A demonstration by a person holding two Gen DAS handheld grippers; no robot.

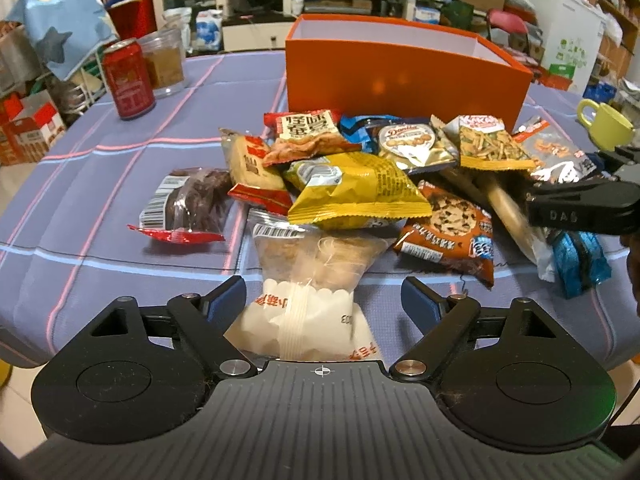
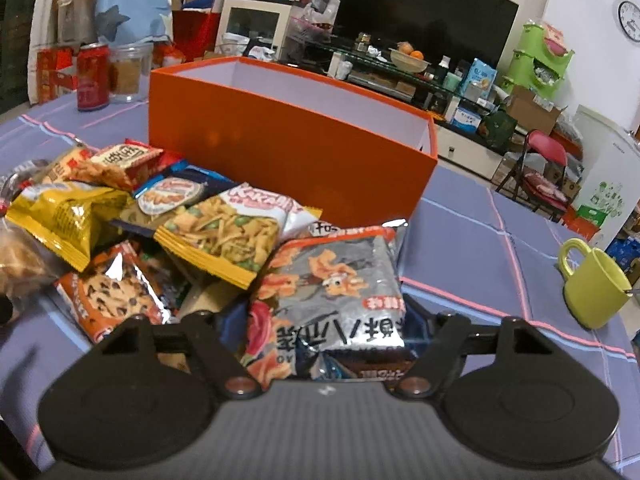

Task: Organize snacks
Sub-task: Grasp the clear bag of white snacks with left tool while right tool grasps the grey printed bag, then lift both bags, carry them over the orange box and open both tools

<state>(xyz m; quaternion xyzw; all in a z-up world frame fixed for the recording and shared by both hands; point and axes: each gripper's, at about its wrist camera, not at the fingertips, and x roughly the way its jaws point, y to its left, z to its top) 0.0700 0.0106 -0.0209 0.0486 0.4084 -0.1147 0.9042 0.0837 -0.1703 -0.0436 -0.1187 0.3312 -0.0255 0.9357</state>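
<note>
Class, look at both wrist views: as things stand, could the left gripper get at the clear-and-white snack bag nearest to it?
Probably yes. The left gripper is open, its fingers either side of the clear-and-white bag, with nothing lying on that near end. The yellow bag overlaps only its far end.

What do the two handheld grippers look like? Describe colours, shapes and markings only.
The left gripper is matte black, with two round discs, triangular cut-outs, silver pivot bolts, blue finger pads and a white crosshair mark. The right gripper has the same black build; the left view shows embossed letters on it.

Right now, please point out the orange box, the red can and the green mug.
orange box (image 1: 404, 76): left wrist view, front wall.
red can (image 1: 129, 80): left wrist view, middle of its side.
green mug (image 2: 592, 286): right wrist view, outer side of its body.
</note>
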